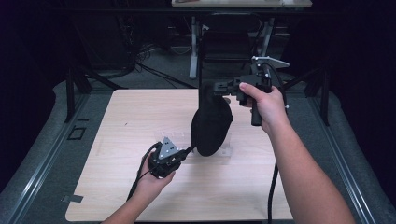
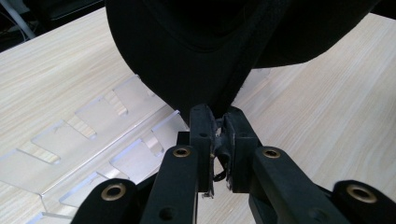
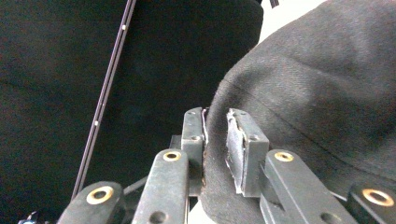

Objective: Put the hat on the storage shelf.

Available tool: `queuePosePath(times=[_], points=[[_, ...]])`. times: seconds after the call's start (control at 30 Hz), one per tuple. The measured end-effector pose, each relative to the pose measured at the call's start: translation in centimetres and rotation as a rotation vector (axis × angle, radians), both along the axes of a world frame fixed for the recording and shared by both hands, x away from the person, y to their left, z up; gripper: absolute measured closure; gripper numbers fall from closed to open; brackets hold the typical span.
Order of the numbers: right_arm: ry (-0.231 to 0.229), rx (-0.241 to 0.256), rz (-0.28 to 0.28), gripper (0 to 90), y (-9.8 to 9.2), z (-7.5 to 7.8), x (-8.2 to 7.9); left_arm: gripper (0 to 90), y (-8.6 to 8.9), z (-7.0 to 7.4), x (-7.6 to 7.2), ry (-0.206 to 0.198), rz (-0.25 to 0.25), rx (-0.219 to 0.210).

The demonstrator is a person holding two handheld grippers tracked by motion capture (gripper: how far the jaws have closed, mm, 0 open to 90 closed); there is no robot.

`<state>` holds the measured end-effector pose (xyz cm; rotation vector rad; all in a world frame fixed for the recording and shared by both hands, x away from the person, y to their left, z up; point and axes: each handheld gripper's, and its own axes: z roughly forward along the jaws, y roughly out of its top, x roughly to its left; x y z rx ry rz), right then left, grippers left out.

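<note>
A dark room with a grey floor surrounds a pale wood-grain desk (image 1: 140,121); behind it stand a black chair (image 1: 227,44) and the white legs of a second desk (image 1: 193,46), with cables on the floor. One black cap (image 1: 211,125) hangs above the middle of the desk, held between two claws. One clear acrylic rack (image 2: 88,140) lies flat on the desk under and beside the cap, its row of slots empty; in the high view it is only faintly visible. The left claw (image 1: 189,150), held low in the left hand (image 1: 152,179) near the desk's middle, is closed on a narrow strap at the cap's lower edge; in the left gripper view its pads (image 2: 201,128) press together on that fabric (image 2: 187,56). The right claw (image 1: 215,87), raised in the right hand (image 1: 268,105) above the far part of the desk, grips the cap's upper edge; in the right gripper view a fold of grey-black twill (image 3: 317,93) passes between its pads (image 3: 236,140), which are drawn in against it. One grey three-cornered plate (image 1: 166,150) tops the left gripper, another (image 1: 271,60) the right. One black cable (image 1: 272,186) trails from the right gripper towards the near edge of the desk.
</note>
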<state>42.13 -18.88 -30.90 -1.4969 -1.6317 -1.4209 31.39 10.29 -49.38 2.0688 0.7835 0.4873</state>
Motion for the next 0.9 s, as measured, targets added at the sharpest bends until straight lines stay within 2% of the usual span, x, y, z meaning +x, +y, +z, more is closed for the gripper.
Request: queuePosePath(times=[0.33,0.4,0.43,0.5,0.9], points=[[-0.006,-0.032,0.000,76.1,-0.5,-0.3,-0.2,85.8,0.2,-0.2,-0.1,-0.005,0.001,-0.003],[0.011,-0.061,-0.032,76.2,-0.5,-0.8,0.0,85.9,0.1,-0.2,-0.1,-0.005,-0.003,0.000],[0.023,-0.060,-0.030,76.2,-0.3,-1.2,0.1,85.9,0.1,-0.1,-0.1,-0.006,-0.005,0.003],[0.035,-0.055,0.012,76.9,0.4,-1.9,0.3,85.9,0.1,-0.2,-0.2,-0.006,-0.002,0.004],[0.029,-0.053,0.061,78.8,3.1,-1.8,0.5,86.1,0.8,-0.6,-0.1,0.002,0.012,-0.004]])
